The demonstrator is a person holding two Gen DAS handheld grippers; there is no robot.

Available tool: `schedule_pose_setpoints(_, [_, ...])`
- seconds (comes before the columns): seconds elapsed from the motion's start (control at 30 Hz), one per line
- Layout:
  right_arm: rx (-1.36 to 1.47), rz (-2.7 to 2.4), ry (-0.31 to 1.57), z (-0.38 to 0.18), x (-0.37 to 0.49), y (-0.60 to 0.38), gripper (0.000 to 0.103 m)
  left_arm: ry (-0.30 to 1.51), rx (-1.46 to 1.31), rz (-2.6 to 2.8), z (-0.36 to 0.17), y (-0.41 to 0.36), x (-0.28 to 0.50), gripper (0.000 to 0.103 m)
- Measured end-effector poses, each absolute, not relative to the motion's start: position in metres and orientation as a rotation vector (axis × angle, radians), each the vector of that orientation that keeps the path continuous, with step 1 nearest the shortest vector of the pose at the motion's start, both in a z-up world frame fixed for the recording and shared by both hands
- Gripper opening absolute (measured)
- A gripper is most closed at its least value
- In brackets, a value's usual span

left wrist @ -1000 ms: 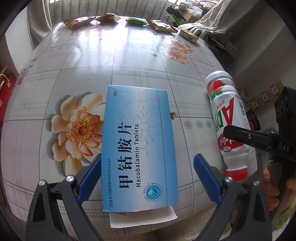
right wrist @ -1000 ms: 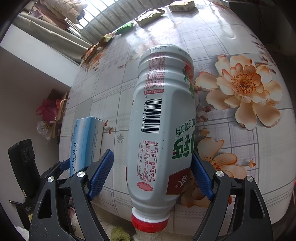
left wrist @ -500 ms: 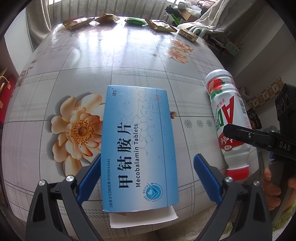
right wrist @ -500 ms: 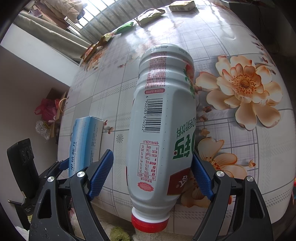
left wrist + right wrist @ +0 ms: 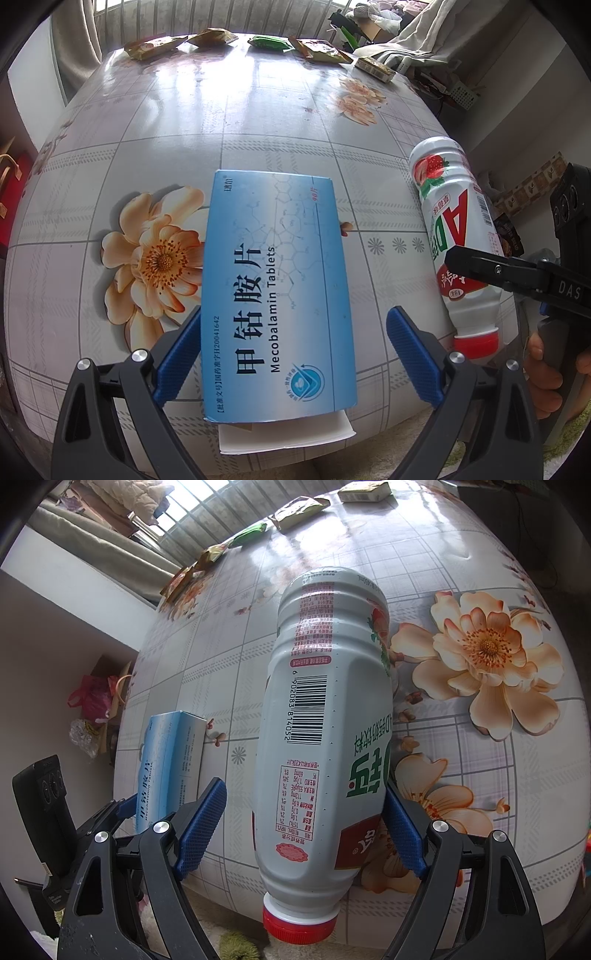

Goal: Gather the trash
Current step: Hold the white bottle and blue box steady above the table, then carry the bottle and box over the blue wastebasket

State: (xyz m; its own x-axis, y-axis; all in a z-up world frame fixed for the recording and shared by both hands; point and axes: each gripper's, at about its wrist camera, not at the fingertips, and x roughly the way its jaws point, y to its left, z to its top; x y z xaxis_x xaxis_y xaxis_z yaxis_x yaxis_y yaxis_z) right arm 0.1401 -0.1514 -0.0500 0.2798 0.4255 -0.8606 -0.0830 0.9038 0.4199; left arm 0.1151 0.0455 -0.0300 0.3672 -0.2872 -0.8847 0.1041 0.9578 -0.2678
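A floral-print table (image 5: 258,122) fills both views, its glossy cloth marked with a grey grid and large peach blossoms, window light glaring off the far half. On its near edge lies the blue tablet box (image 5: 277,295), flat and lengthwise, printed "Mecobalamin Tablets", with a white inner flap poking out over the table's rim; in the right wrist view the same box (image 5: 171,760) shows only its pale side. To its right, well apart from it, lies the white drink bottle (image 5: 325,731) on its side – red cap hanging past the table edge, barcode and nutrition panel facing up, green and red lettering and a strawberry picture on its label (image 5: 454,236). The left gripper (image 5: 295,358) is spread wide around the box's near end, its left pad beside the box wall and its right pad clear of it. The right gripper (image 5: 303,830) is likewise spread, straddling the bottle's lower body; the right pad looks to touch the label, the left stands off. Along the far edge sit crumpled snack wrappers (image 5: 207,38) and a small carton (image 5: 375,68) – curtains and clutter beyond.
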Motion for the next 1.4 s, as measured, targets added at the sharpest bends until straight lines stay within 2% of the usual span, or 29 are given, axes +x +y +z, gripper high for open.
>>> schedule_pose_setpoints(0.3, [0.270,0.320,1.228,-0.050,0.137,-0.147,0.077,1.164,-0.161,-0.250,-0.030,0.044,0.114,0.094])
schedule_pose_setpoints(0.37, [0.250,0.305,1.219,-0.049,0.136,-0.147,0.073,1.163,-0.163,-0.250,-0.030,0.045,0.115,0.094])
schedule_pose_setpoints(0.5, [0.228,0.280,1.195,-0.049,0.134,-0.152,0.059,1.164,-0.170,-0.249,-0.030,0.046,0.114,0.094])
schedule_pose_setpoints(0.53, [0.235,0.281,1.190,-0.049,0.133,-0.154,0.059,1.164,-0.172,-0.246,-0.029,0.046,0.113,0.094])
schedule_pose_setpoints(0.97, [0.291,0.220,1.164,-0.045,0.101,-0.186,0.059,1.132,-0.121,-0.240,-0.029,0.043,0.118,0.094])
schedule_pose_setpoints(1.13, [0.300,0.228,1.154,-0.044,0.096,-0.190,0.067,1.119,-0.086,-0.188,-0.031,0.040,0.121,0.094])
schedule_pose_setpoints(1.33, [0.358,0.237,1.123,-0.043,0.098,-0.200,0.067,1.100,-0.033,-0.138,-0.032,0.036,0.121,0.076])
schedule_pose_setpoints(1.37, [0.359,0.237,1.119,-0.043,0.097,-0.201,0.066,1.094,-0.005,-0.127,-0.032,0.034,0.121,0.071])
schedule_pose_setpoints(1.4, [0.358,0.235,1.115,-0.042,0.097,-0.202,0.062,1.090,0.006,-0.125,-0.032,0.032,0.122,0.070])
